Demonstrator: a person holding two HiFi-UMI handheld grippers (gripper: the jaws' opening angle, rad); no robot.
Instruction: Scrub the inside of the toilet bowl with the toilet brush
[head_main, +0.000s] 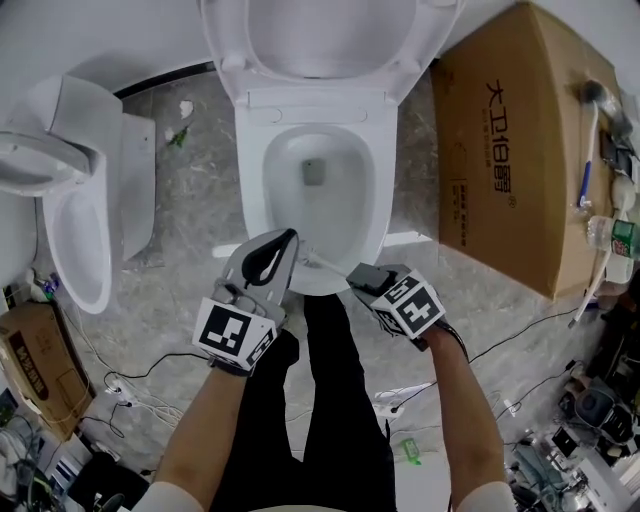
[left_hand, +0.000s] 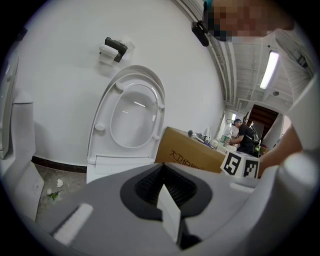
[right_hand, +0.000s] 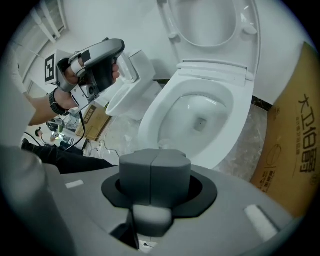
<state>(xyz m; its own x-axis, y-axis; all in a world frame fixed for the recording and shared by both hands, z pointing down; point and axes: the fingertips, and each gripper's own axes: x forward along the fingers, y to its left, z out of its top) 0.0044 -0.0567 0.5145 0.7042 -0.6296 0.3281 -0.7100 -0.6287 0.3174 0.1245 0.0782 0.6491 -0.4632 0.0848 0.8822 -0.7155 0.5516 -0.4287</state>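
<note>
Pre-scrub, brush not picked up. Left hand-held gripper (head_main: 272, 258) wide and empty, right hand-held gripper (head_main: 364, 277) closed on nothing. Both hover at the front rim of the toilet bowl (head_main: 252, 190), lid up. What looks like the toilet brush (head_main: 594, 95) lies on the cardboard box (head_main: 500, 150), upper right. Next: reach right, open, clamp the handle.

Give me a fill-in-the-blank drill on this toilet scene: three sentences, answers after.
1. The lid of the toilet in front of the person is ___, not down.
2. In the head view, the cardboard box stands to the ___ of that toilet.
3. The right gripper has its jaws ___, with no gap between them.

Missing words: up; right; together.
</note>
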